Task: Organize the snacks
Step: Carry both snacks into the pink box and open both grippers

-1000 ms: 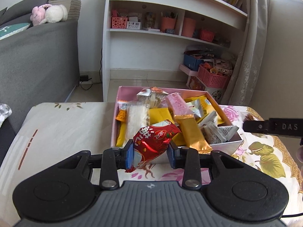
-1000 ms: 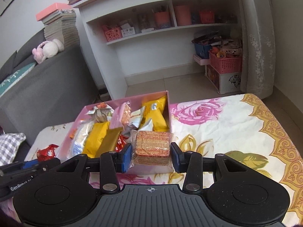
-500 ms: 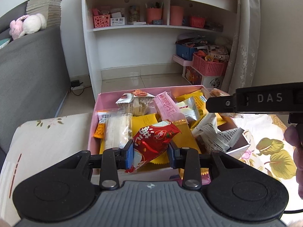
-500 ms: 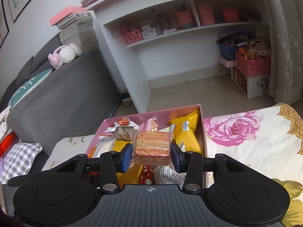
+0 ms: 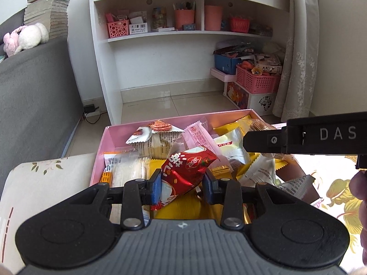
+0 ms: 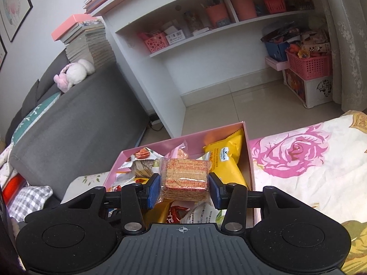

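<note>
A pink box (image 5: 101, 151) full of wrapped snacks stands on the flowered tablecloth. My left gripper (image 5: 181, 188) is shut on a red snack packet (image 5: 185, 169) and holds it above the box's near left part. My right gripper (image 6: 184, 191) hangs over the same box (image 6: 248, 151) with a clear pack of brown crackers (image 6: 184, 178) between its blue pads. Its jaws are opening, and the pads still touch the pack's sides. In the left wrist view one of the right gripper's fingers (image 5: 263, 139) reaches across the box from the right.
Yellow (image 6: 226, 160), pink (image 5: 201, 135) and white packets crowd the box. A grey sofa (image 5: 34, 105) stands left of the table, with a white shelf unit (image 5: 160, 45) and pink baskets (image 5: 257, 80) on the floor beyond. A person's hand (image 5: 360, 183) shows at the right edge.
Both grippers have moved forward from the table's near side to above the box, each carrying its packet. The right gripper's finger has slid into the left wrist view.
</note>
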Demonstrator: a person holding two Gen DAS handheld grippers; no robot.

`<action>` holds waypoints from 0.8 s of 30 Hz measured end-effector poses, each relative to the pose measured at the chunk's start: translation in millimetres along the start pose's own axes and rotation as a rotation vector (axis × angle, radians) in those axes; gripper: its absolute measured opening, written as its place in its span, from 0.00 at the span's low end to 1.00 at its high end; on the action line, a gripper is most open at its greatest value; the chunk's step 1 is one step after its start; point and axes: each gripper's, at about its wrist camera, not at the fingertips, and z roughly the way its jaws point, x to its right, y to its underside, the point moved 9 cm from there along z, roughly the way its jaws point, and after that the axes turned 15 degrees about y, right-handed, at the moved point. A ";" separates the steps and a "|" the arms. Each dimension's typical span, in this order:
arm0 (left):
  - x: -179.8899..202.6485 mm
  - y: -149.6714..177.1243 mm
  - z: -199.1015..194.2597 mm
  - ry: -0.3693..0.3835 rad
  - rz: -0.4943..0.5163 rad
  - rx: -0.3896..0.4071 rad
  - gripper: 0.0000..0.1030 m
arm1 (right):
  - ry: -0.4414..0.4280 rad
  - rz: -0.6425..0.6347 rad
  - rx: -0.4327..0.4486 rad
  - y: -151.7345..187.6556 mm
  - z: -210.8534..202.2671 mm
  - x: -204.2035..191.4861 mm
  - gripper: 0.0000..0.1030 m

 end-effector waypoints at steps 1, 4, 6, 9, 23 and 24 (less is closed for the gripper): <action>-0.1 -0.7 0.3 0.004 -0.002 0.004 0.34 | 0.000 0.003 0.001 -0.2 0.8 0.2 0.44; -0.3 -1.1 -0.4 0.014 -0.005 0.017 0.62 | -0.005 0.024 -0.001 -2.6 1.0 1.5 0.62; 1.8 -0.6 -1.9 0.023 0.003 0.028 0.69 | -0.025 0.038 0.004 -4.8 -2.0 0.8 0.70; 5.1 2.2 -3.5 0.026 0.018 0.021 0.74 | -0.026 0.042 0.011 -7.6 -6.3 -0.4 0.72; 2.1 15.5 -44.8 0.015 -0.020 0.005 0.95 | 0.062 -0.012 0.019 1.8 -41.9 2.5 0.91; 1.2 18.3 -49.6 0.012 -0.026 0.000 0.96 | 0.067 -0.011 0.016 3.4 -44.7 3.3 0.92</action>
